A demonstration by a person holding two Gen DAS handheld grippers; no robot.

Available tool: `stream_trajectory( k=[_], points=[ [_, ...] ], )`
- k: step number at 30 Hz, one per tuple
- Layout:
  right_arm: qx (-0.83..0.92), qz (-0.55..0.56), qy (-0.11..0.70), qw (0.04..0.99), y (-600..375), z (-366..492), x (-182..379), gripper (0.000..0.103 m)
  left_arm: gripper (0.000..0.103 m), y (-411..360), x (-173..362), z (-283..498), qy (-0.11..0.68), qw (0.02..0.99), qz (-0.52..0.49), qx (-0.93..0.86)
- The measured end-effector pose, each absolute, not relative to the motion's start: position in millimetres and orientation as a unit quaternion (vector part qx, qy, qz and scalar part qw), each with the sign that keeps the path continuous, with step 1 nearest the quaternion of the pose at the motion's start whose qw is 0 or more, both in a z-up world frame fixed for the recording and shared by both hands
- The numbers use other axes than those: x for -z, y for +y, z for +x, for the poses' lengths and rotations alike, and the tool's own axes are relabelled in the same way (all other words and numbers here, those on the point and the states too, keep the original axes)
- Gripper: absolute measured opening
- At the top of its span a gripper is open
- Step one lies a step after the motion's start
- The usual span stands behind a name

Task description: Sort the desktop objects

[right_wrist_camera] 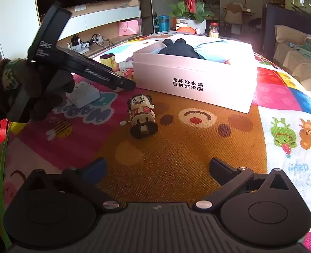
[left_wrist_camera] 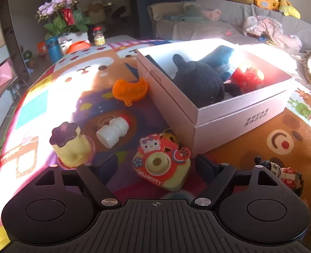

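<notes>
A white box (left_wrist_camera: 239,113) holds a black plush (left_wrist_camera: 199,80), a red toy (left_wrist_camera: 248,78) and a blue item. My left gripper (left_wrist_camera: 157,168) is open, its fingers on either side of a Hello Kitty toy camera (left_wrist_camera: 161,162) on the mat. A pudding toy (left_wrist_camera: 71,145), a white bottle (left_wrist_camera: 113,131) and an orange piece (left_wrist_camera: 130,90) lie beyond. My right gripper (right_wrist_camera: 157,170) is open and empty above the mat, short of a wind-up doll (right_wrist_camera: 141,113). The left gripper (right_wrist_camera: 121,84) shows in the right wrist view, beside the box (right_wrist_camera: 193,80).
A small white box (right_wrist_camera: 83,93) lies on the mat at left. A flower pot (left_wrist_camera: 71,21), a blue cup (left_wrist_camera: 54,49) and a jar (left_wrist_camera: 98,35) stand at the far table edge. A sofa with clothes and plush toys lies behind.
</notes>
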State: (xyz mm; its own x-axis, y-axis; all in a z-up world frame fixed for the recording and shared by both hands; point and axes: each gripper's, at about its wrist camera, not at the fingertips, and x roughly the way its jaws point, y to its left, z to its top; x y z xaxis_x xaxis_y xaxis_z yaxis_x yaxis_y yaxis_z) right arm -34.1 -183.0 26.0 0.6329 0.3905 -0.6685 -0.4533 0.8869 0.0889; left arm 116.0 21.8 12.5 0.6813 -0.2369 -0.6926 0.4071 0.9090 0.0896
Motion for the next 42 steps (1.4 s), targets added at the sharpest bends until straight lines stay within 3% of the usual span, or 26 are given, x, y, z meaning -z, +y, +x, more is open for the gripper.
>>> stream_trajectory(
  k=[1,11,14,19,21,23,26,28,32,37,42],
  points=[
    [-0.234,-0.045,0.359,0.902,-183,-34,-26,0.103,0.064,21,-12,115,0.359,0.907,0.118,0.188],
    [-0.234,-0.052,0.367,0.899,-181,-33,-25,0.103,0.064,27,-44,27,0.325,0.909,0.106,0.239],
    [-0.231,-0.081,0.369,0.897,-174,-34,-24,0.103,0.066,20,-41,-2,0.323,0.908,0.108,0.243],
    [-0.229,-0.061,0.365,0.900,-176,-28,-34,0.102,0.080,24,-30,-22,0.331,0.911,0.100,0.226],
    [-0.221,-0.059,0.347,0.910,-172,-25,-42,0.095,0.085,28,-29,-24,0.337,0.910,0.088,0.227],
    [-0.226,-0.061,0.343,0.910,-163,-19,-47,0.081,0.090,29,-27,-27,0.339,0.909,0.083,0.229],
    [-0.231,-0.081,0.349,0.905,-145,-12,-45,0.067,0.092,28,-26,-29,0.343,0.906,0.078,0.234],
    [-0.208,-0.124,0.343,0.908,-134,-10,-41,0.063,0.095,25,-24,-30,0.346,0.905,0.075,0.237],
    [-0.117,-0.170,0.318,0.925,-142,-3,-34,0.063,0.095,21,-20,-29,0.355,0.903,0.074,0.230],
    [-0.112,-0.107,0.333,0.930,-169,5,-30,0.069,0.095,15,-15,-22,0.372,0.900,0.062,0.221],
    [-0.112,-0.087,0.329,0.933,-175,5,-27,0.075,0.084,5,-14,-19,0.376,0.897,0.071,0.222]
  ],
)
